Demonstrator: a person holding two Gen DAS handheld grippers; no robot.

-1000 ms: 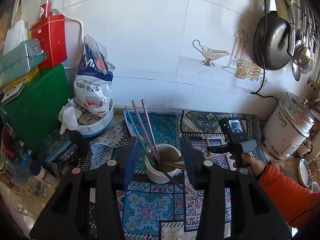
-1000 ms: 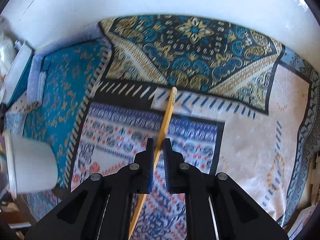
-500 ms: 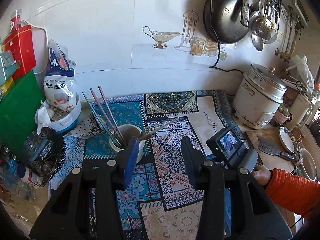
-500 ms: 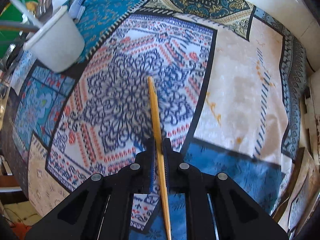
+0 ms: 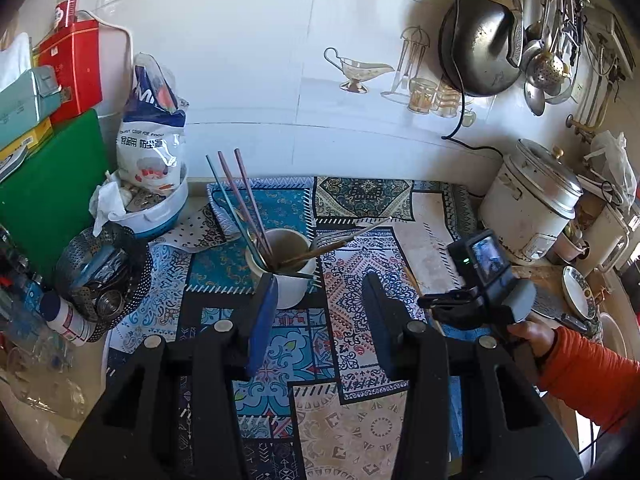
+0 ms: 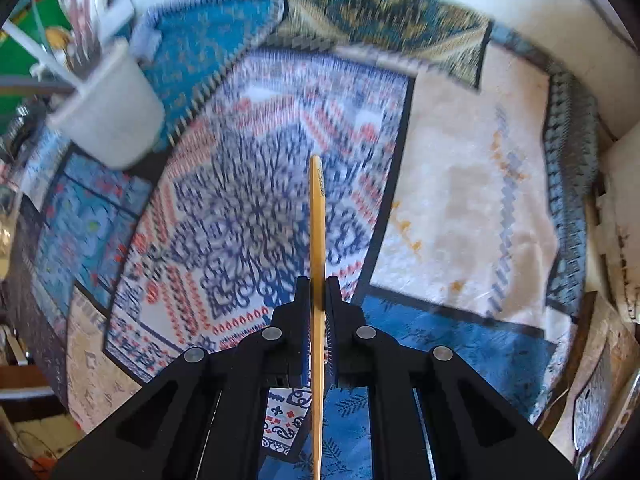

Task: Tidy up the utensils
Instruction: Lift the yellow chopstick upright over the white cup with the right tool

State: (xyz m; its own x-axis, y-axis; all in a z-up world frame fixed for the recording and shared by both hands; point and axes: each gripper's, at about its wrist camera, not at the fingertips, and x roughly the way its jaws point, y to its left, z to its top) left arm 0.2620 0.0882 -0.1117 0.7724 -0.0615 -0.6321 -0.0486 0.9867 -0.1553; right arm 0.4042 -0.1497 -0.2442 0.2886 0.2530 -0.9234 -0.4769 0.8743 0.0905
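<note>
Right tongs (image 6: 318, 300) are pinching a wooden chopstick (image 6: 317, 240) near its middle, jaws nearly together, carrying it above the patterned mat (image 6: 460, 208) on the table. Left tongs (image 5: 318, 300) are hanging half-spread and empty just short of the white cup (image 5: 282, 270), which is already holding chopsticks and a fork (image 5: 340, 236). Risk: the thin stick is pivoting easily in so narrow a pinch; its tip could be catching the fork or rim and tipping the cup.

The wooden chopstick (image 6: 317, 240) has a smooth, pale finish; the cup (image 5: 287, 276) appears to be matt white plastic, the patterned mat (image 5: 352, 320) a printed cloth, the wall tiles (image 5: 248, 72) glossy, the wok (image 5: 478, 56) dull metal.
</note>
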